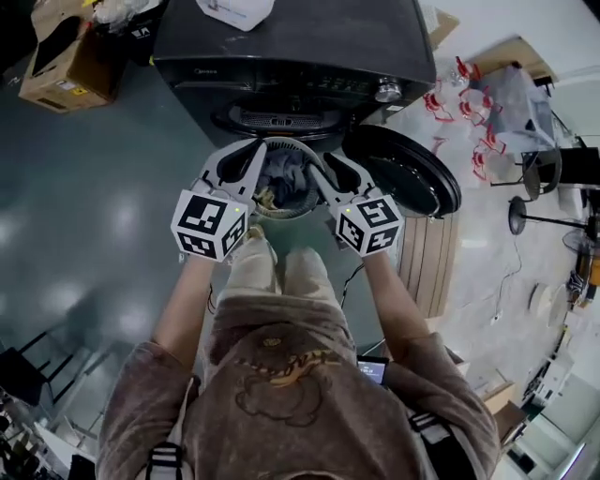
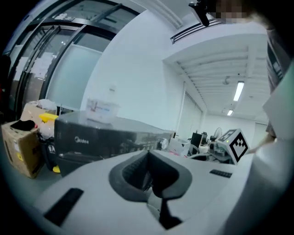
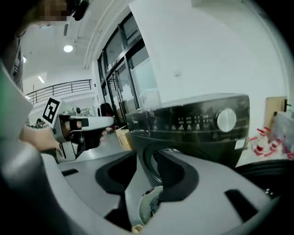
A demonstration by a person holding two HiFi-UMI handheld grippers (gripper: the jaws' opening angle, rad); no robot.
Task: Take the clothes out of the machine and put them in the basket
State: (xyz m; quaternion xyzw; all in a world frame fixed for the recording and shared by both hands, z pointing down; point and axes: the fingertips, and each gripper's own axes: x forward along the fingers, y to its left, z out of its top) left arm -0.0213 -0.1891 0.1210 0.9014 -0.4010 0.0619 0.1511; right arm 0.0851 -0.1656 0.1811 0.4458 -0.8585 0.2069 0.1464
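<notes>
Both tools idle over the basket (image 1: 281, 215). Left tool (image 1: 246, 153) has its jaws a little apart with only a narrow slit between the pads and nothing in it; same reading in the left gripper view (image 2: 148, 173). Right tool (image 1: 328, 167) is spread wider and also empty. In the right gripper view (image 3: 140, 170), the perforated white basket wall (image 3: 148, 206) shows straight down through the gap. The basket sits directly below and between the two tools, touching neither. The clothes (image 1: 284, 180) are already in it, a mixed blue-grey and beige heap just under the tool tips. The washing machine (image 1: 281, 56) stands dead ahead of both tools, just past the basket. Its door (image 1: 405, 176) is swung open, out beyond the right tool's far side. The drum mouth is dark and its contents can't be made out. A white container (image 1: 234, 11) sits on top of the machine, ahead of and above the left tool (image 2: 102, 110). A cardboard box (image 1: 61, 61) is on the floor, well off to the left tool's outer side.
</notes>
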